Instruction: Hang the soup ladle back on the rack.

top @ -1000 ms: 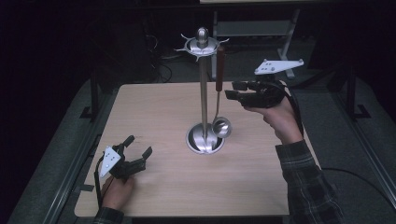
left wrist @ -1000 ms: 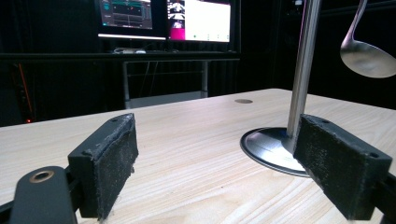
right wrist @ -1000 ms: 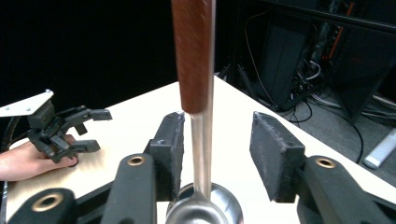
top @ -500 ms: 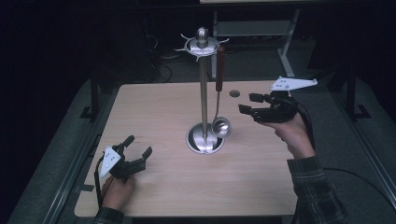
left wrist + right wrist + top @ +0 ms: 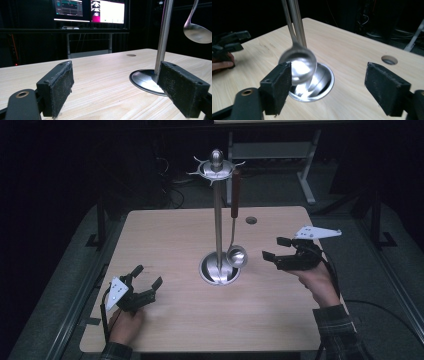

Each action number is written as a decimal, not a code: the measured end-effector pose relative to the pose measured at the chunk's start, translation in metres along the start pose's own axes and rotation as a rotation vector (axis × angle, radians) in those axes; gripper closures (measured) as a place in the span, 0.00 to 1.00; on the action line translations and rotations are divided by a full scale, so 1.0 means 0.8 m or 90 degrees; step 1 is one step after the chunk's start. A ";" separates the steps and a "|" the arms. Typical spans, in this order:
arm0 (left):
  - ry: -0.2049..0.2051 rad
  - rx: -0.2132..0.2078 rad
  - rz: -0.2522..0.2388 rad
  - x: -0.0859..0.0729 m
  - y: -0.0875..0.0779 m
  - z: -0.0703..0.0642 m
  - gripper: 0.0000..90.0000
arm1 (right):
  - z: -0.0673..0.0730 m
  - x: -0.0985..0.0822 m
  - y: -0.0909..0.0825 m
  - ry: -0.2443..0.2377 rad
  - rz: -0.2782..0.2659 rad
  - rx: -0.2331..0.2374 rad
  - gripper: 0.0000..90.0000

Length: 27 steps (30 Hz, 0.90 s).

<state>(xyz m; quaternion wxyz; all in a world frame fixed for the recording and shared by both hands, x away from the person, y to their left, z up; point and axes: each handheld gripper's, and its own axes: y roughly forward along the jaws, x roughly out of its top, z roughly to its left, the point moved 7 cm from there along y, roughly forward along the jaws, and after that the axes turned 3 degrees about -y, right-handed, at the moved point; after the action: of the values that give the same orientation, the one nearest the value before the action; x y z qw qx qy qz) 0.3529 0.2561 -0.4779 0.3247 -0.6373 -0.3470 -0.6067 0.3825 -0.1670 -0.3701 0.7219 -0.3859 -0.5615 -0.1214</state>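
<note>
- Wooden table point(image 5: 175, 245): light top, small round hole near its far right corner.
- Utensil stand point(image 5: 218, 220): upright steel pole on round base, mid-table.
- Ladle point(image 5: 236, 255): hangs from the stand's top, bowl just above the base.
- Right gripper point(image 5: 272, 249): jaws wide, empty, near the ladle bowl.
- Left gripper point(image 5: 146, 277): jaws wide, empty, near corner.

Table: pale rectangular wooden tabletop point(image 5: 175, 240), with a small round hole point(image 5: 251, 220) near its far right edge.
Floor: grey carpet point(image 5: 55, 285) on the left and right.
Far side: two lit monitor screens point(image 5: 90, 11) on a dark shelf; white metal frame legs point(image 5: 305, 175) at far right.
Light: dim room, black beyond the table.
</note>
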 end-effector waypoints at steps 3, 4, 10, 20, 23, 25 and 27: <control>-0.005 0.002 0.002 0.000 0.000 -0.001 0.15 | -0.002 -0.013 0.002 0.002 0.003 -0.009 0.20; -0.002 0.003 0.004 -0.001 0.000 -0.001 0.15 | -0.002 -0.029 0.004 0.002 0.006 -0.008 0.17; 0.003 0.001 0.007 -0.001 0.000 -0.001 0.15 | -0.004 -0.069 0.007 0.007 0.017 -0.020 0.15; 0.005 0.001 0.007 -0.001 0.000 -0.001 0.15 | -0.010 -0.126 -0.003 0.023 0.021 -0.057 0.15; 0.004 0.001 0.008 -0.001 0.000 -0.001 0.15 | -0.012 -0.138 -0.005 0.023 0.033 -0.065 0.15; 0.005 0.001 0.008 -0.001 0.000 -0.001 0.15 | -0.012 -0.143 -0.006 0.025 0.036 -0.068 0.15; 0.005 0.001 0.007 -0.001 0.000 -0.001 0.15 | -0.012 -0.154 -0.008 0.028 0.045 -0.074 0.15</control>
<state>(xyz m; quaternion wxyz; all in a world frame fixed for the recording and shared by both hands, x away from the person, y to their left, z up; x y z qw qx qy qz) 0.3526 0.2557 -0.4786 0.3300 -0.6363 -0.3430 -0.6071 0.3437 -0.2098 -0.4791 0.7144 -0.4440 -0.5233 -0.1368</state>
